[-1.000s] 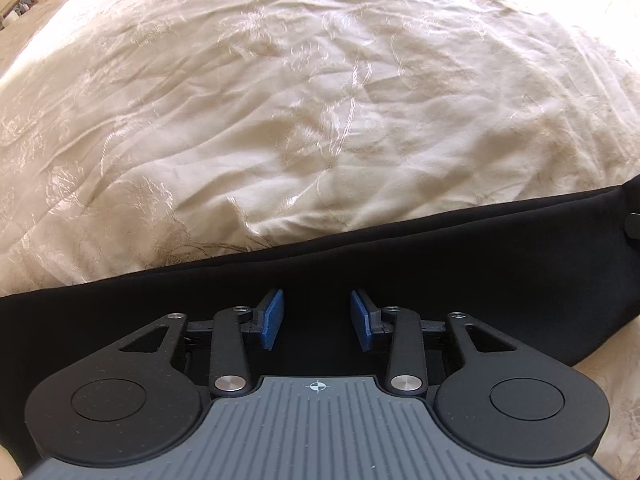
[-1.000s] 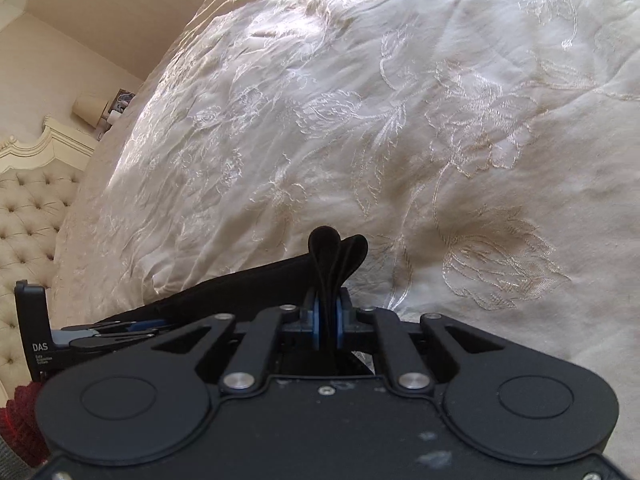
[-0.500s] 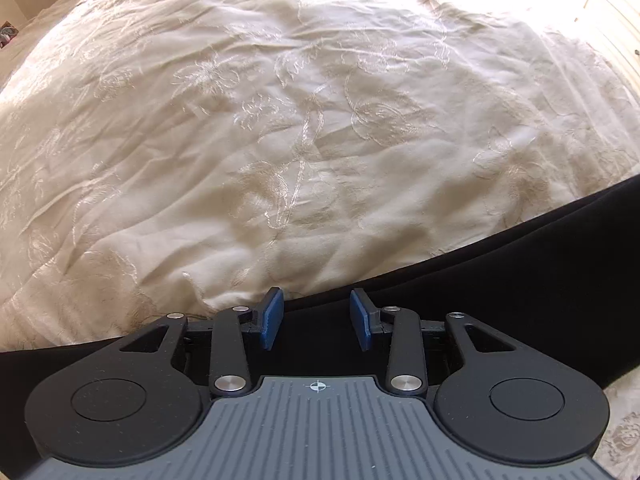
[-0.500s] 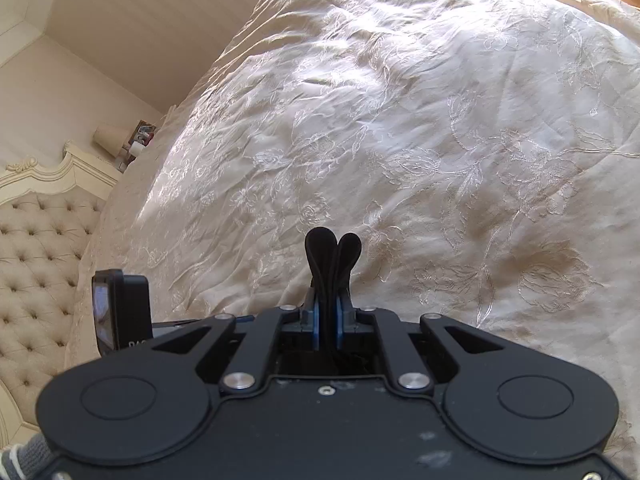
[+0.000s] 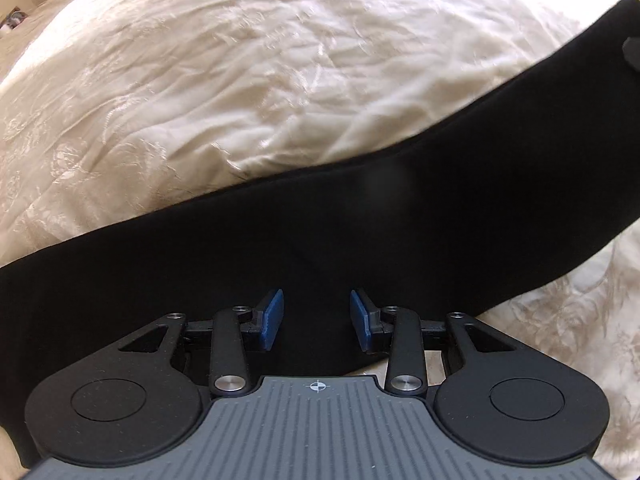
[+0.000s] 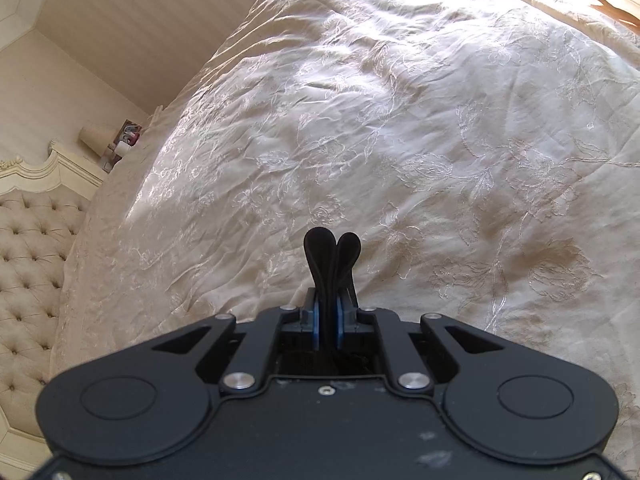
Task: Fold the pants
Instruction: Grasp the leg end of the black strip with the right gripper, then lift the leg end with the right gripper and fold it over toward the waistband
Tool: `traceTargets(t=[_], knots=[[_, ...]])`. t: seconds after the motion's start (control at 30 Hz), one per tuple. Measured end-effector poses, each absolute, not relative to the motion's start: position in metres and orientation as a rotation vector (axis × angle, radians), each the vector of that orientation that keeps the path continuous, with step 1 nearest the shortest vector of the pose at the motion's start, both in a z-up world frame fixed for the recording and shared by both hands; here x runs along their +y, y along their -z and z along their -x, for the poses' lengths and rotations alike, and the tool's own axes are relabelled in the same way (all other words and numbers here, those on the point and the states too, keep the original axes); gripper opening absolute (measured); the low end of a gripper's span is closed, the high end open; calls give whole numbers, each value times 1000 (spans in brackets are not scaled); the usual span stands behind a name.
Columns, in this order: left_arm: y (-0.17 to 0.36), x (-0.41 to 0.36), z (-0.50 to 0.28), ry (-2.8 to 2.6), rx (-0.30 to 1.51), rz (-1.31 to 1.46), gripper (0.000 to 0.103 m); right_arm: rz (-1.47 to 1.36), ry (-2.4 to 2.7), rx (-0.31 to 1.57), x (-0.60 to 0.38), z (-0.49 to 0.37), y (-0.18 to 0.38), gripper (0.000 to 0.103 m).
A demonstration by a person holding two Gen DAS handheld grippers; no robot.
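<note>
The black pants [image 5: 360, 216] lie as a long dark band across the cream bedspread in the left wrist view, running from lower left to upper right. My left gripper [image 5: 316, 316] is open over the pants, its blue pads [image 5: 272, 314] apart with nothing between them. My right gripper [image 6: 327, 312] is shut on a folded edge of the pants [image 6: 330, 254], which sticks up between the pads in two black loops. The rest of the pants is hidden in the right wrist view.
A cream embroidered bedspread [image 6: 420, 140] covers the bed. A tufted headboard [image 6: 28, 248] stands at the left, with a lamp [image 6: 94, 140] and small items beside it. A dark object [image 5: 632, 54] shows at the right edge of the left wrist view.
My left gripper has moved back over the pants, so more black cloth shows ahead of it. My right gripper has risen with the pinched cloth and the left gripper has left its view.
</note>
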State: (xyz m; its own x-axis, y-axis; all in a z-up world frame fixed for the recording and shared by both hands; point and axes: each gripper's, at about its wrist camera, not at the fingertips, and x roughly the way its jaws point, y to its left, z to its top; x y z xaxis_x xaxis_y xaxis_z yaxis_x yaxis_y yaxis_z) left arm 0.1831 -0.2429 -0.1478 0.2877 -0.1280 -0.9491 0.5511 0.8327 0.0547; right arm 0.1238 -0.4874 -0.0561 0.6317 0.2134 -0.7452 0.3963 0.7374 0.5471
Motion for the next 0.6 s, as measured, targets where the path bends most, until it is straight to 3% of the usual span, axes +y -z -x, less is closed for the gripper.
traceTargets(t=[0.33,0.6], knots=[[99,-121,-198,404,1110,-277,36,-726,60,878,-369,-156,19,10],[94,-20,-209,315,1145,-232,36,-673,-2,955,-232,-194,63,11]])
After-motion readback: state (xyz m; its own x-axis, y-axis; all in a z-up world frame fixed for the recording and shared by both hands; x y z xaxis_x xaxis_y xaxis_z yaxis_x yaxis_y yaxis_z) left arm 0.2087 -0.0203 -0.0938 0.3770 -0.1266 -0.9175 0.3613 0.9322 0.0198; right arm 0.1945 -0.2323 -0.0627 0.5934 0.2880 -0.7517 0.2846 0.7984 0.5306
